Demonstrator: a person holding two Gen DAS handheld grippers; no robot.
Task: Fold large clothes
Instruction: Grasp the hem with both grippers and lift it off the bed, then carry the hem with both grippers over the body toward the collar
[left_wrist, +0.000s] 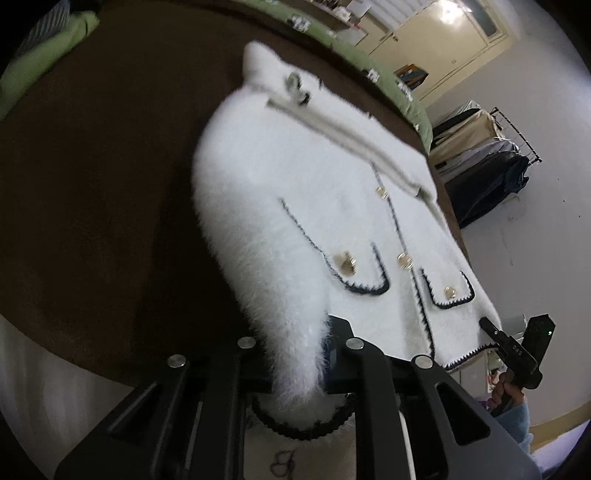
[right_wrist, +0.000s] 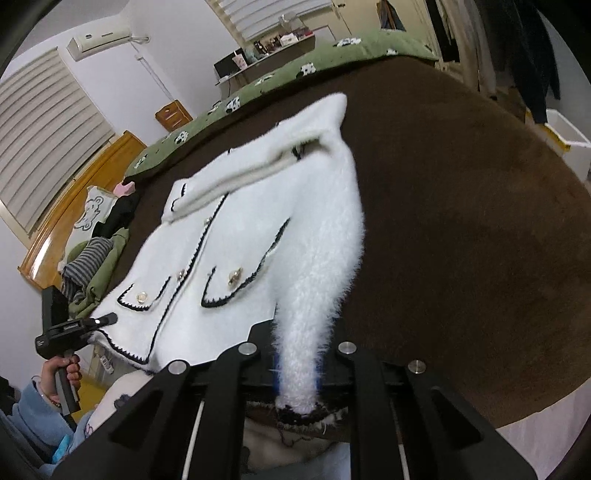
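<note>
A white fluffy cardigan (left_wrist: 314, 192) with black trim, gold buttons and two front pockets lies front up on a dark brown blanket (left_wrist: 92, 221). My left gripper (left_wrist: 295, 369) is shut on the cuff of one sleeve (left_wrist: 291, 354), pulled toward the near edge. My right gripper (right_wrist: 297, 373) is shut on the cuff of the other sleeve (right_wrist: 306, 332). The cardigan also shows in the right wrist view (right_wrist: 236, 229). Each gripper shows in the other's view, my right gripper in the left view (left_wrist: 487, 326) and my left gripper in the right view (right_wrist: 109, 318), at the hem corners.
The brown blanket (right_wrist: 461, 221) covers a bed with a green quilt (right_wrist: 295, 70) along the far side. A pile of clothes (right_wrist: 96, 258) lies by the wooden headboard. A clothes rack (left_wrist: 491, 155) stands beyond the bed. White bins (right_wrist: 565, 136) stand at right.
</note>
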